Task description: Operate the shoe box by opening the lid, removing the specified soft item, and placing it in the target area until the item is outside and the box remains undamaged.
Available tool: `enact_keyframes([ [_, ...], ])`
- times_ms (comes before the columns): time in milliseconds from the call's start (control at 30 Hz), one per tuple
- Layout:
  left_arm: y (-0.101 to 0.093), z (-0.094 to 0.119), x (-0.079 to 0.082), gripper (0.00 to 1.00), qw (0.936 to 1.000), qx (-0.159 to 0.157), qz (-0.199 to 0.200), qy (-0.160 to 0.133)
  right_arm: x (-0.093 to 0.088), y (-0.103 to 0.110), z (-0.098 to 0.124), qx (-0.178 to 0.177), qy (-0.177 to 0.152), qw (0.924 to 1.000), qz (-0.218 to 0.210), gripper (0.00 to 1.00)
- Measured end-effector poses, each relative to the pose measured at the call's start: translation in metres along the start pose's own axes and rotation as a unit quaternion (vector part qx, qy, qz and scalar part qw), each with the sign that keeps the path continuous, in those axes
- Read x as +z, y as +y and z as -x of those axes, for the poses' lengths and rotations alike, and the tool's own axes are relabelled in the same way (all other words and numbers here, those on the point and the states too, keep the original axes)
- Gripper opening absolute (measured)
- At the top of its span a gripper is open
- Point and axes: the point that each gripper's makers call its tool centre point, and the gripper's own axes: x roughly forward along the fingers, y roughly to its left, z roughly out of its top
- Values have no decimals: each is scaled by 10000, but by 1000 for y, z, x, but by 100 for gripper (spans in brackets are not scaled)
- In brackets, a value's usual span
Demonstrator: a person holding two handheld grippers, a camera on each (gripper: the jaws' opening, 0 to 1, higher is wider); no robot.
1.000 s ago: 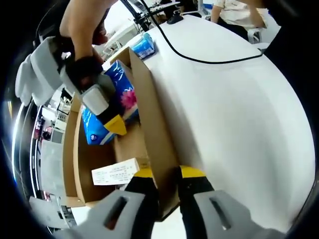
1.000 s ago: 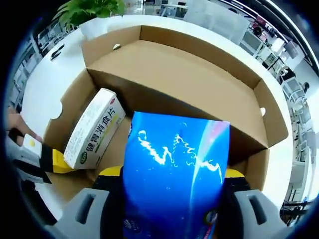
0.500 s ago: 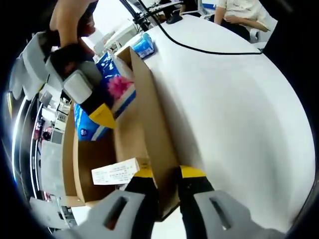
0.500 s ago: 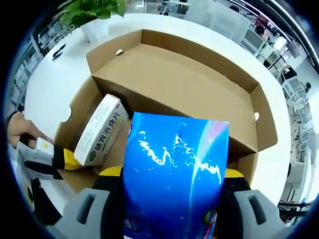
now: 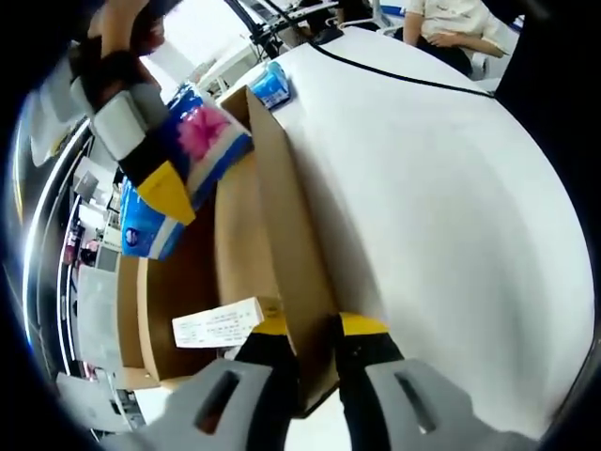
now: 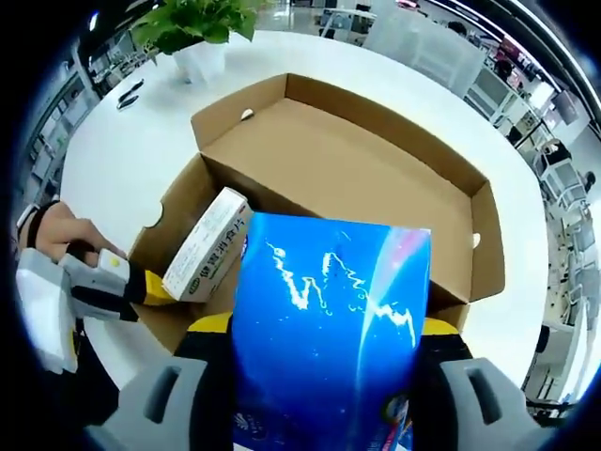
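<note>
Above the open shoe box (image 6: pixel 347 178), your right gripper (image 6: pixel 324 329) pinches the blue soft pack (image 6: pixel 329 329), your left gripper (image 5: pixel 315 329) clamps the box wall, which a sideways tug could tear.

**Surroundings: bright open office**

You are working at a white table (image 5: pixel 451 216) with a rounded far edge. A black cable (image 5: pixel 404 80) trails across it near that edge. A potted green plant (image 6: pixel 192 23) stands at the table's far corner. Beyond it you face rows of desks and chairs (image 6: pixel 554 155), evenly lit.
</note>
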Motion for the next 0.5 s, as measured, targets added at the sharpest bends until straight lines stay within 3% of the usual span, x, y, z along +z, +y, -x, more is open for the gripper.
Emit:
enact_keyframes([
  [33, 0, 0, 0, 13, 10000, -6, -2, -6, 1, 2, 0, 50, 1, 10000, 56, 74],
  [100, 0, 0, 0, 13, 10000, -13, -10, -10, 10, 8, -1, 246, -284, 9977, 560, 73],
  [300, 0, 0, 0, 13, 10000, -12, -2, -7, -3, 0, 2, 179, -6, 9981, 582, 74],
  [500, 0, 0, 0, 13, 10000, -11, -3, -7, -4, -6, 13, 126, -31, 9973, 717, 74],
])
